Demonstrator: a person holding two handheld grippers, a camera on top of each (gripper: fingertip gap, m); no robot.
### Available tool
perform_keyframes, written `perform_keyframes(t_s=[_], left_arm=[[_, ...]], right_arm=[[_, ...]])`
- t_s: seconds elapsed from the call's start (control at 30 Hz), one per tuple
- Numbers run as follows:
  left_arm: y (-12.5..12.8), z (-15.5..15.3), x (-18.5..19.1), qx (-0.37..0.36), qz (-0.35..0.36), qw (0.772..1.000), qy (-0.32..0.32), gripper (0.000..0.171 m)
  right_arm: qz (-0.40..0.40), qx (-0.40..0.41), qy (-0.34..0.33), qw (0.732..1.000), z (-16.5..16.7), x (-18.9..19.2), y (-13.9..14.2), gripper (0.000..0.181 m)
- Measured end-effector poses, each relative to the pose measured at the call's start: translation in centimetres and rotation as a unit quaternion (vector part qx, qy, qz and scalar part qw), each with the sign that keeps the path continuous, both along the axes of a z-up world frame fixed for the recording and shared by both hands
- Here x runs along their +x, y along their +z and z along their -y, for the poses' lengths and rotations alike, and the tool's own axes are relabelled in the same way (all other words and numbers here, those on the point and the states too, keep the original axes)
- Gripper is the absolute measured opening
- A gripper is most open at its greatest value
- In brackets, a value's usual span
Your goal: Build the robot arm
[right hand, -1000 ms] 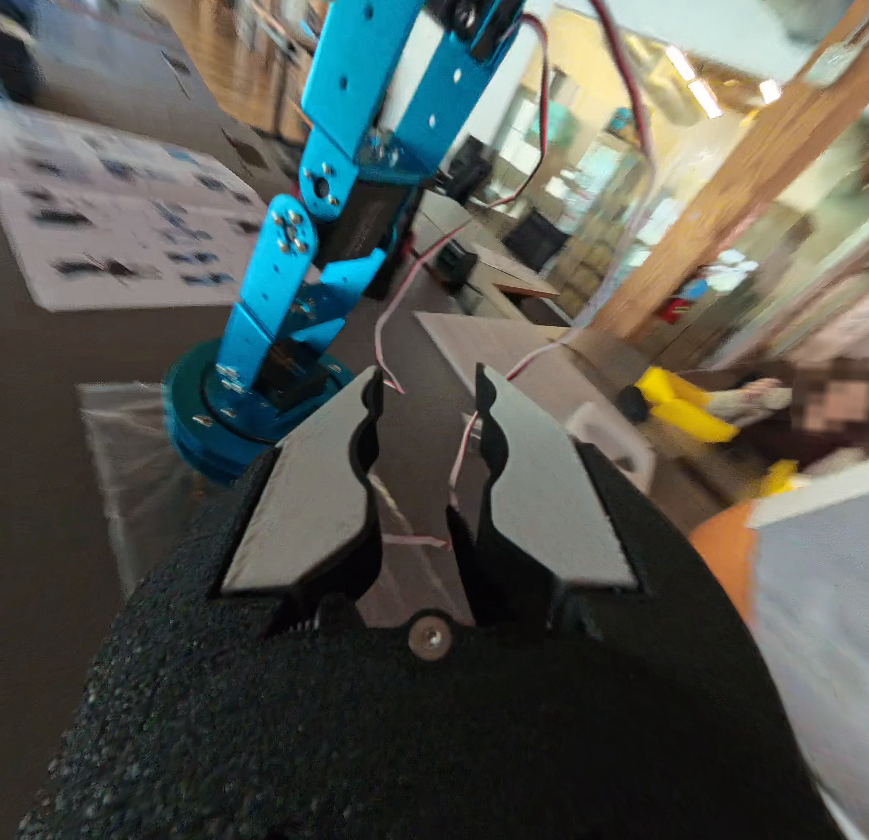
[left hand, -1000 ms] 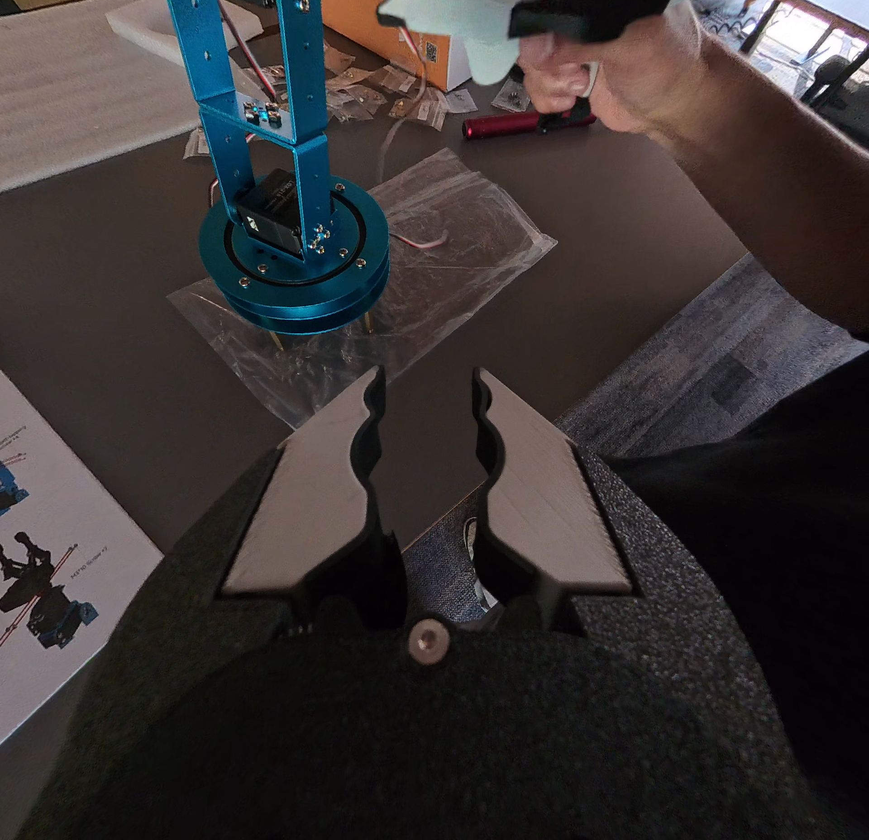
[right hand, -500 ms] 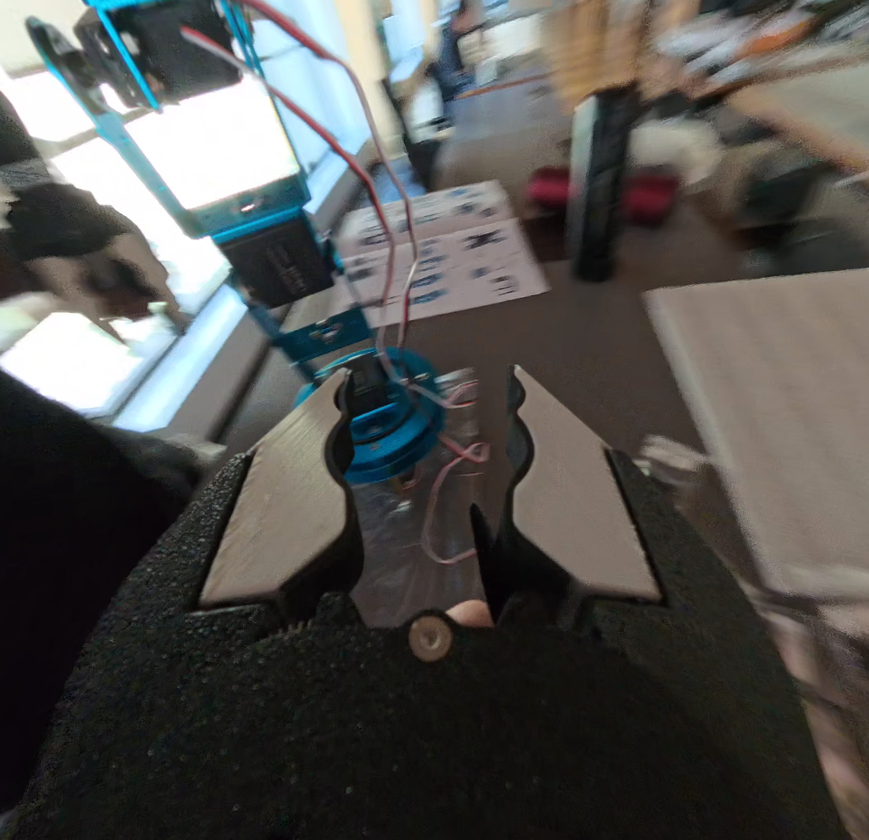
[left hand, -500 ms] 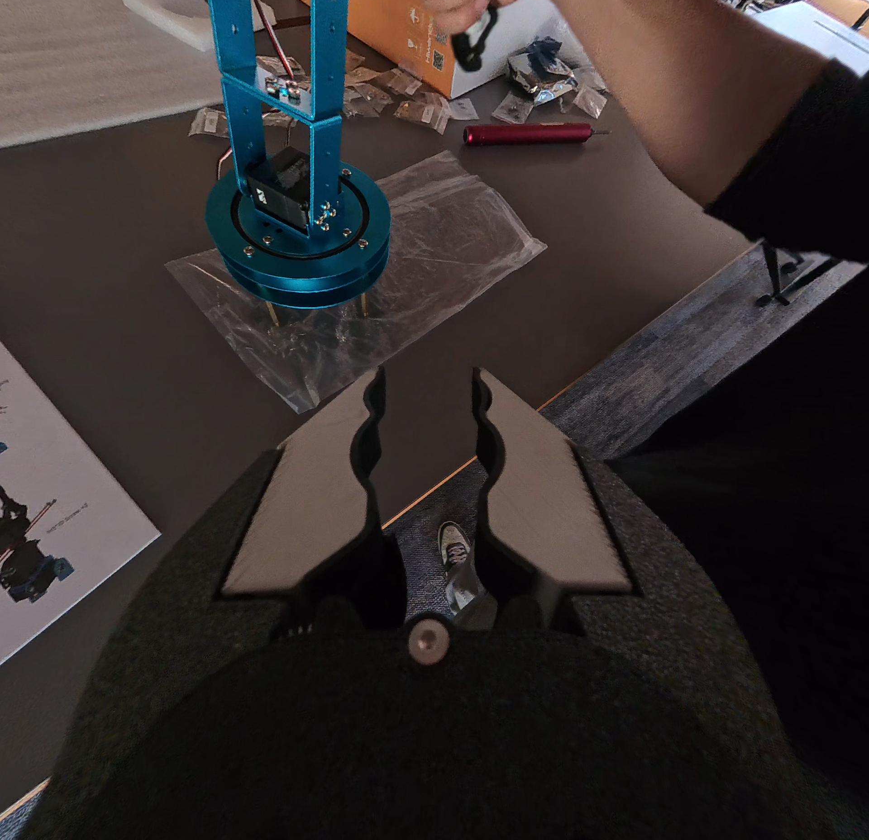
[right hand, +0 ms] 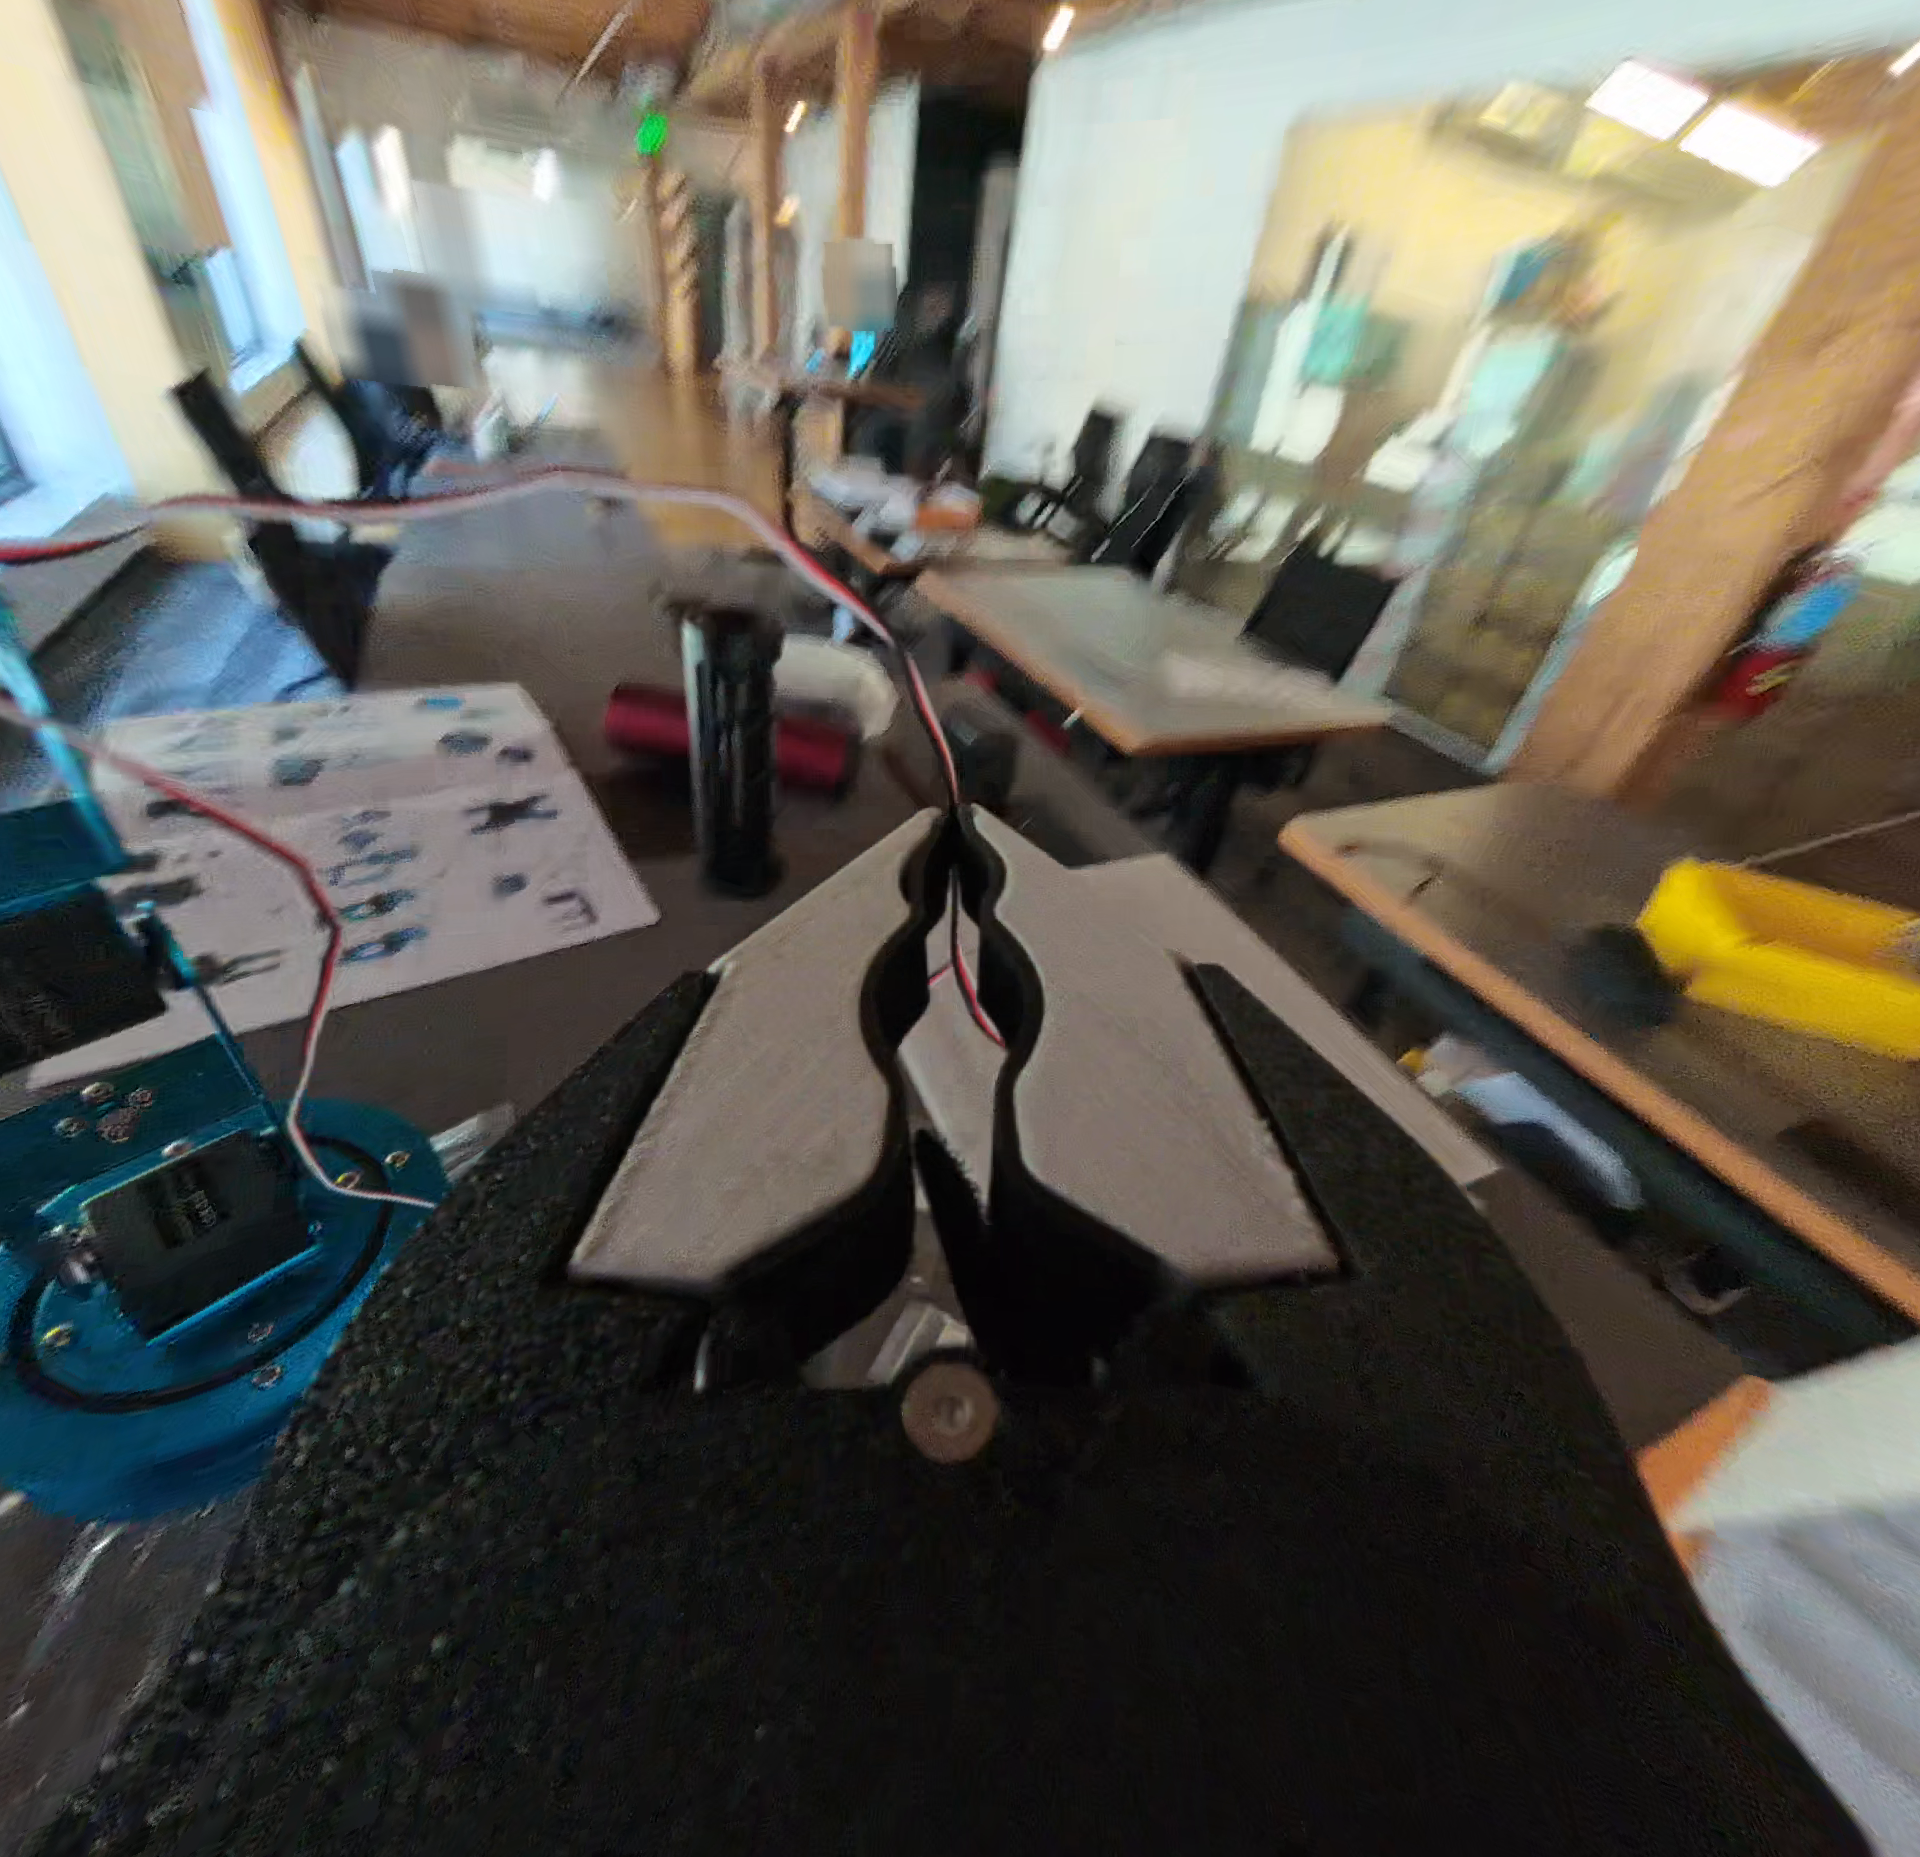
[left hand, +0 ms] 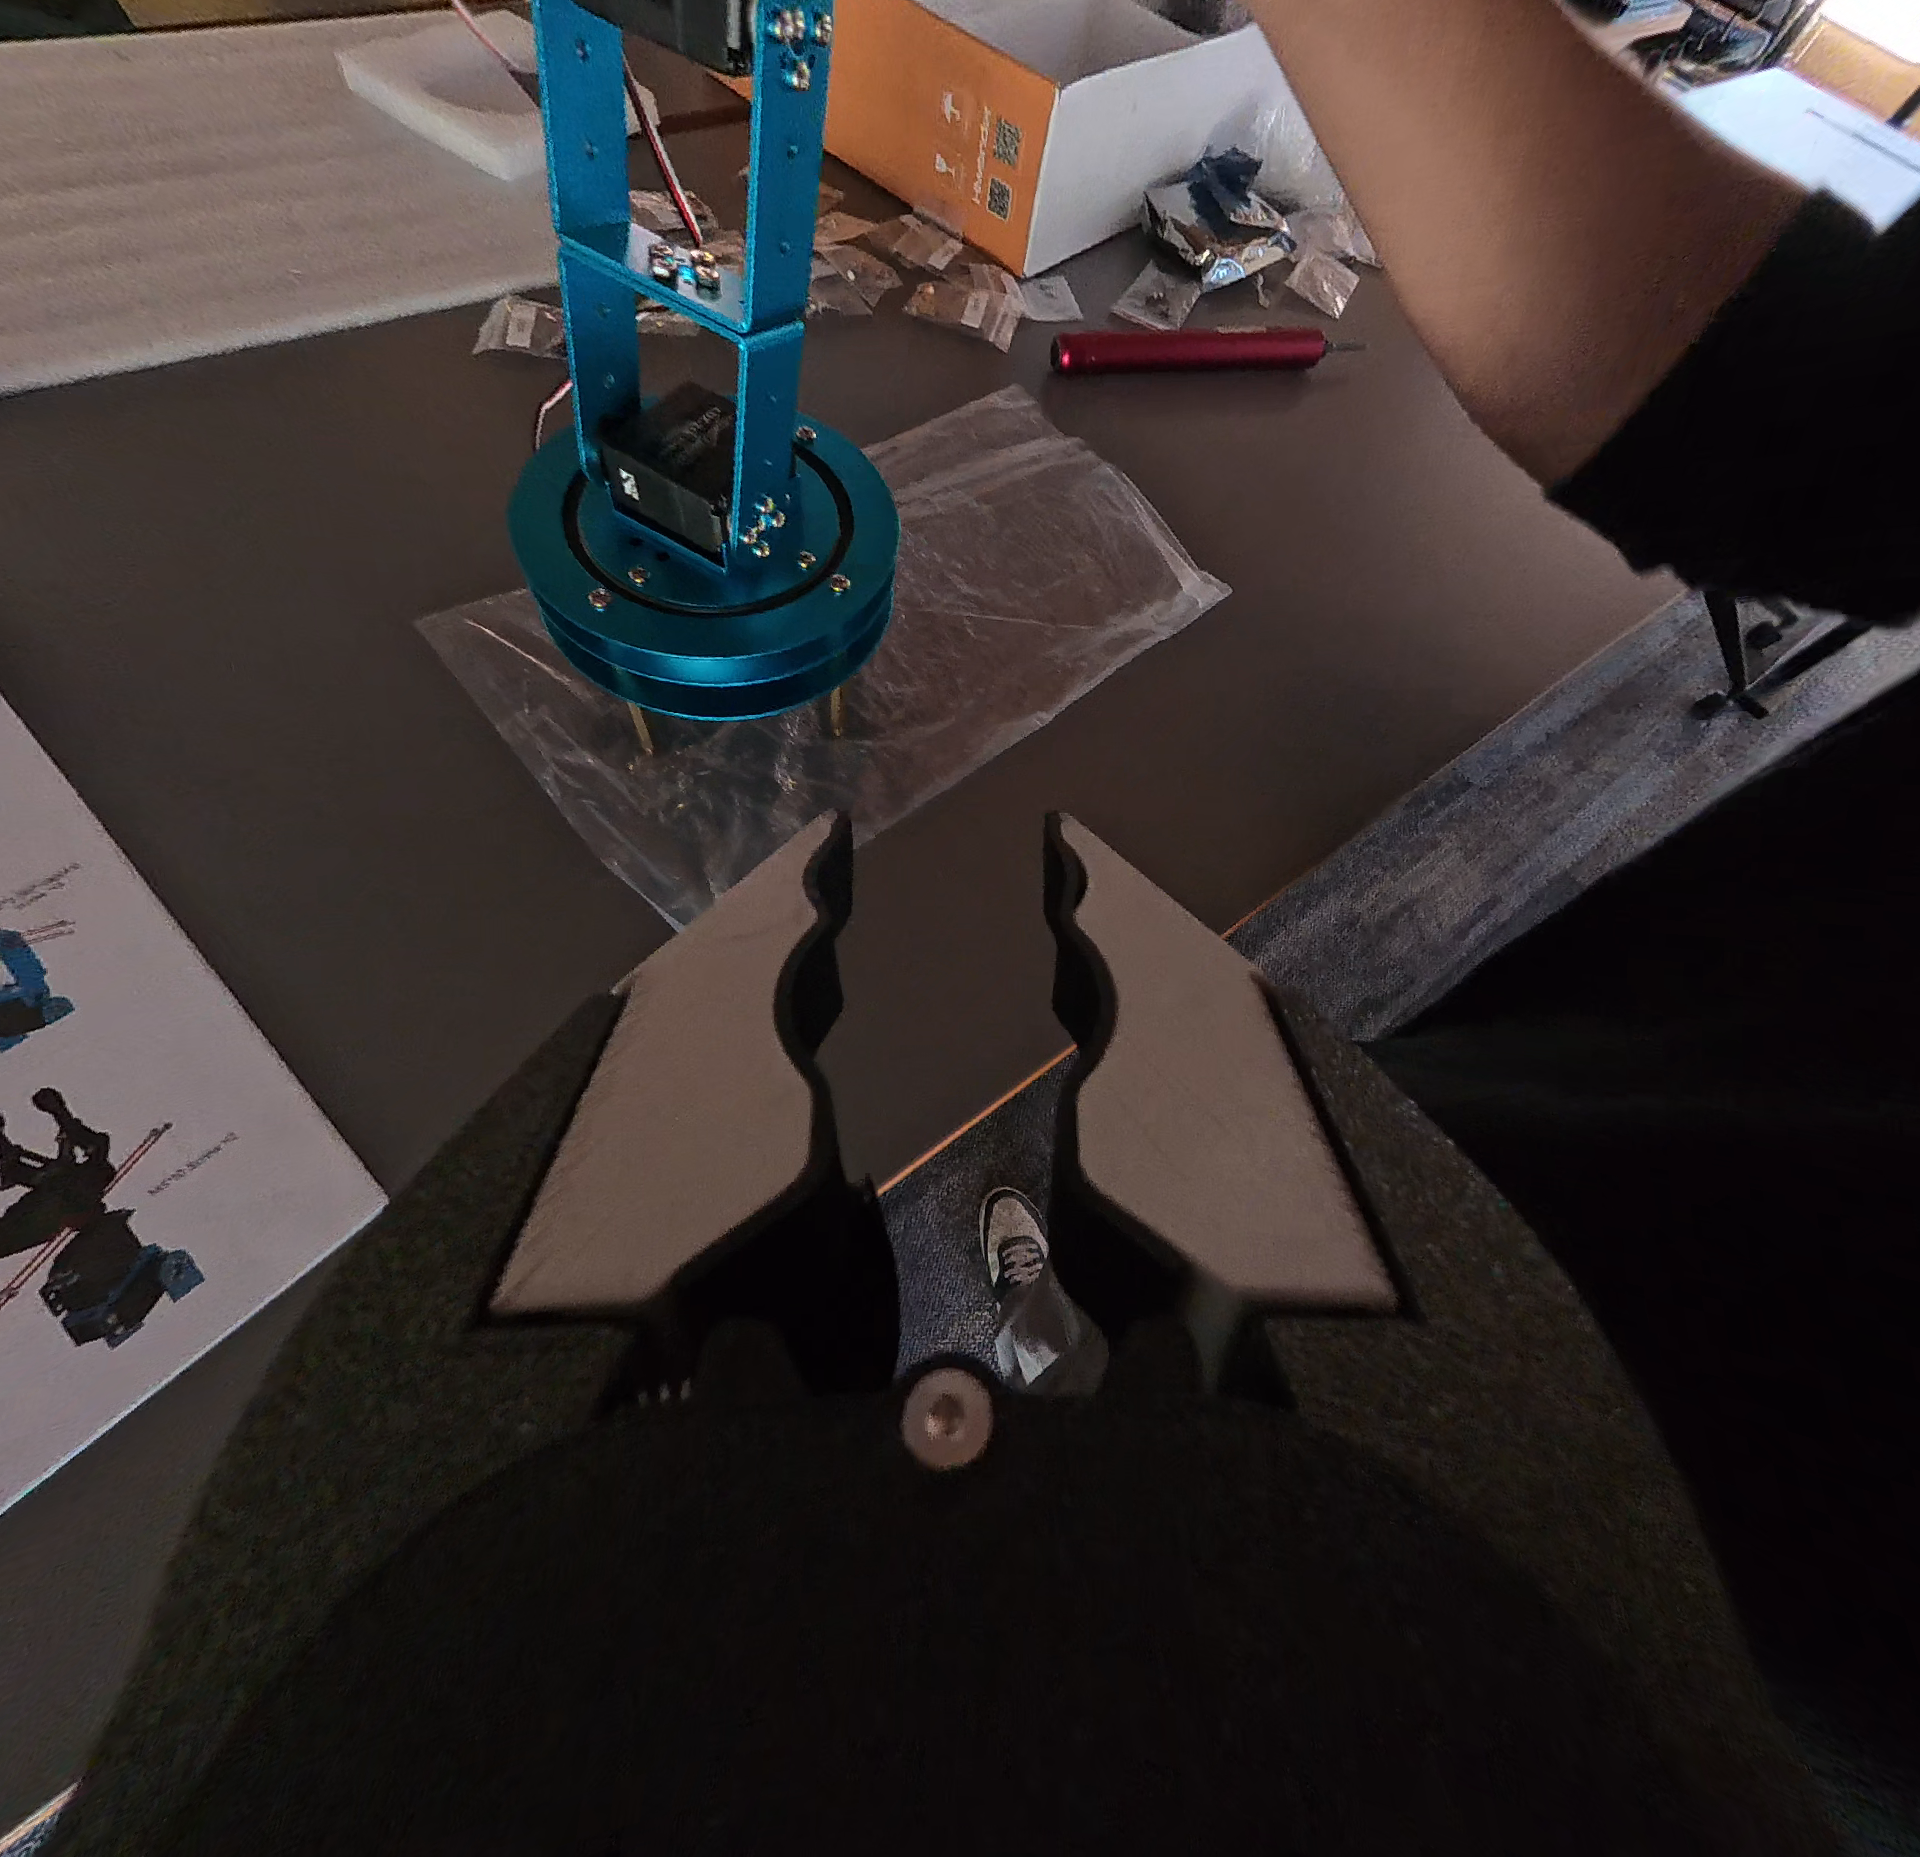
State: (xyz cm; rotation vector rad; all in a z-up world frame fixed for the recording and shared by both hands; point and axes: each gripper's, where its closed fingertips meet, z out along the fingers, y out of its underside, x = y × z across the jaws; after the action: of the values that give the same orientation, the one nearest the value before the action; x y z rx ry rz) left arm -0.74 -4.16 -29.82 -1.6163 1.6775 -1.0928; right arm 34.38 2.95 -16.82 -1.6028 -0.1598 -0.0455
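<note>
1. Since half a second ago: the right gripper (right hand: 958, 820) has gone from spread to pressed together on the servo wire (right hand: 914, 680); the left gripper (left hand: 945, 831) has barely shifted.
2. Left wrist view: left gripper spread, empty, above the dark table (left hand: 260, 664) near its edge. Ahead and slightly left, the blue arm kit (left hand: 701, 571) stands upright on a clear plastic bag (left hand: 1018, 560). A red screwdriver (left hand: 1184, 349) lies beyond, ahead-right; orange box (left hand: 935, 114) farther back. Instruction sheet (left hand: 125, 1163) to the left. A person's forearm (left hand: 1507, 197) crosses upper right.
3. Right wrist view: tips pinching the red-white-black wire, which arcs away left. Blue arm kit low left of the tongs. Background blurred.
</note>
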Motion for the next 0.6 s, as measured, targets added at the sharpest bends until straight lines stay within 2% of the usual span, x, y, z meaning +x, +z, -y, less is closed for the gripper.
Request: perform_keyframes(t_s=[0.03,0.1,0.2,0.3,0.4,0.5,0.6], left_arm=[[0.0,-0.1,0.0,0.000,0.002,1.000,0.002,0.036],[-0.2,-0.4,0.1,-0.001,0.002,1.000,0.004,0.036],[-0.6,-0.4,0.3,-0.014,0.000,1.000,0.002,0.036],[-0.8,-0.1,0.7,-0.024,0.002,1.000,-0.006,0.036],[-0.9,0.1,0.9,-0.025,0.003,1.000,-0.013,0.036],[-0.9,0.3,0.8,-0.037,0.007,0.999,-0.015,0.036],[-0.9,-0.2,0.2,-0.038,0.012,0.999,-0.006,0.036]], right_arm=[[0.016,0.020,-0.021,0.999,1.5,-0.6,-0.1,0.000],[0.038,0.005,-0.062,0.997,3.3,-2.5,-3.6,0.000],[0.020,-0.086,-0.030,0.996,4.1,-8.8,-11.9,0.000],[-0.048,-0.118,-0.016,0.992,4.6,-13.2,-15.6,0.002],[-0.094,-0.133,-0.018,0.986,5.0,-15.0,-16.9,0.010],[-0.109,-0.143,-0.029,0.983,5.9,-14.9,-17.2,0.032],[-0.120,-0.120,-0.068,0.983,7.8,-13.2,-15.4,0.052]])
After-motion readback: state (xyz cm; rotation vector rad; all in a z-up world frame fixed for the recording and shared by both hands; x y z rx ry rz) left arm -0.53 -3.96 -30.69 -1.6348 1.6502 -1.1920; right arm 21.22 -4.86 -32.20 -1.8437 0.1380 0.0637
